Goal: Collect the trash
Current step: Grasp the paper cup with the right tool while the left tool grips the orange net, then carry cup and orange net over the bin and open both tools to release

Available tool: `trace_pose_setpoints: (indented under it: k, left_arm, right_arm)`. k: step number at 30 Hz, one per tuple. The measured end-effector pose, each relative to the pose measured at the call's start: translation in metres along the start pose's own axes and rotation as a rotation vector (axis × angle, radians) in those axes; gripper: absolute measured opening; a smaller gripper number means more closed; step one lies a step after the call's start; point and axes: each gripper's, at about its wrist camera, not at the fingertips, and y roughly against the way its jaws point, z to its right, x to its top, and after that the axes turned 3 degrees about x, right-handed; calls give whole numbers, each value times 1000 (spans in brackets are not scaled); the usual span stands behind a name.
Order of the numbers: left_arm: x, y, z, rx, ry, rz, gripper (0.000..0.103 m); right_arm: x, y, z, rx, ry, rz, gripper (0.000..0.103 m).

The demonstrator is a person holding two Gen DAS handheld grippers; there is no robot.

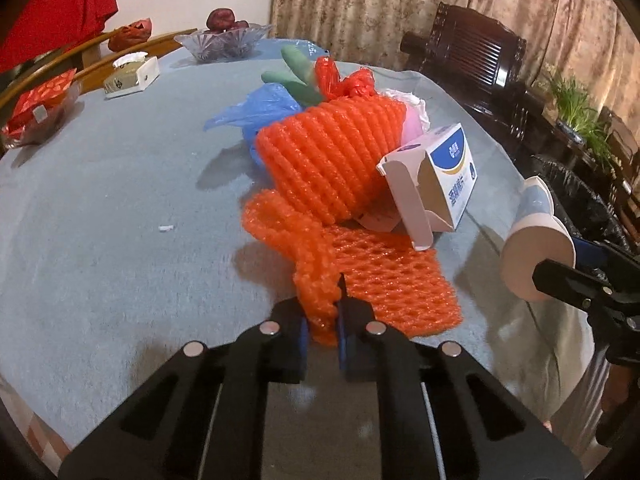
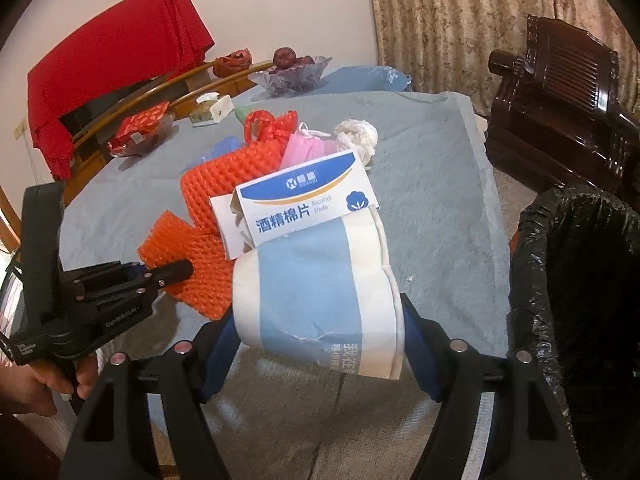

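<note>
Left-wrist view, left to right. Upper left of the frame: a tissue box [image 1: 132,74] and a glass fruit bowl [image 1: 224,40], table furnishings rather than trash. Centre: the trash pile on the grey-blue tablecloth [image 1: 100,208], comprising a blue plastic bag [image 1: 256,110], a ribbed orange foam net [image 1: 332,160], a flat orange mesh sleeve [image 1: 384,284] and an opened alcohol-pad box [image 1: 436,184]. Bottom centre: the left gripper [image 1: 340,312], jaws nearly closed, pinching a bunched fold of the mesh sleeve, which lies on the cloth, not yet lifted. Right edge: the right gripper [image 1: 560,276] carrying a paper roll [image 1: 532,236].

Right-wrist view, left to right. Lower left: a hand [image 2: 36,384] holding the left gripper [image 2: 184,268] at the mesh sleeve [image 2: 188,256]. Centre: the right gripper [image 2: 320,344], jaws wide and pressed on both ends of the blue-banded paper roll [image 2: 320,288], held above the table. Behind it, the box [image 2: 308,204], a pink item [image 2: 308,150] and a white crumpled wad [image 2: 356,136]. Right edge: the bin with a black liner [image 2: 580,272]; its interior is too dark to tell its contents.

Progress, as judged: early. Two items are gripped, none visibly binned; most of the pile remains.
</note>
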Motion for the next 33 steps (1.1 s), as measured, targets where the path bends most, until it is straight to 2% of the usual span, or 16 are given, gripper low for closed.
trace_pose_setpoints:
  k: [5, 15, 21, 33]
  left_arm:
    - [3, 18, -1, -34, 28, 27, 9]
    - [23, 59, 11, -23, 9, 95, 9]
    - [32, 86, 17, -53, 4, 143, 9]
    - [48, 112, 42, -108, -31, 210, 9]
  right_arm:
    - [2, 7, 0, 0, -2, 16, 73]
    - [17, 32, -1, 0, -18, 77, 73]
    - [23, 51, -2, -1, -22, 118, 73]
    - [34, 87, 6, -44, -28, 183, 73]
